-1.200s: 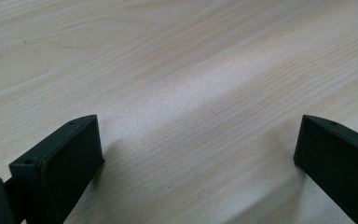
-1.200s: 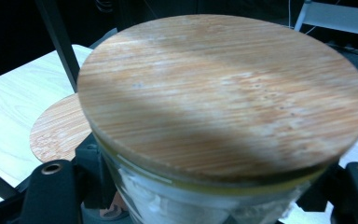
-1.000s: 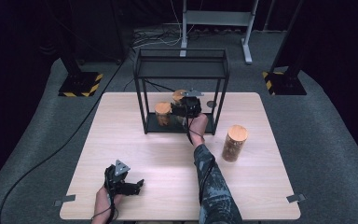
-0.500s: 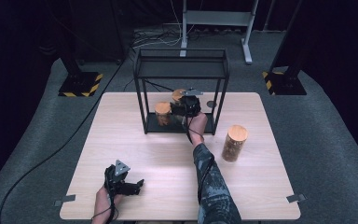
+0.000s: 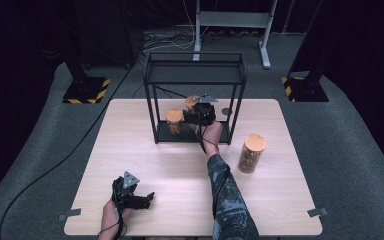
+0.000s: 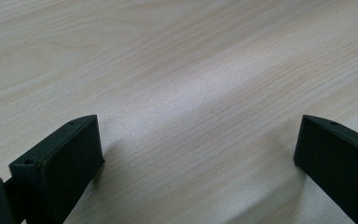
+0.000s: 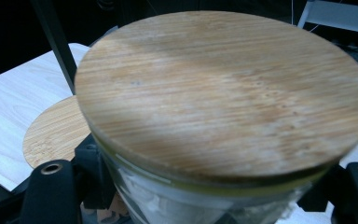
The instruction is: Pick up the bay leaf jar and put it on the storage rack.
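A glass jar with a bamboo lid sits between the jaws of my right gripper, which is shut on it just under the lid. In the high view this jar is inside the black wire shelf, and my right gripper reaches in from the front. A second lidded jar stands to its left on the shelf's bottom tier; its lid lies behind the held jar. My left gripper rests near the table's front left, open over bare wood.
A third, taller bamboo-lidded jar stands on the wooden table to the right of the shelf. The shelf's thin black posts frame the right hand. Dark floor and stand bases surround the table.
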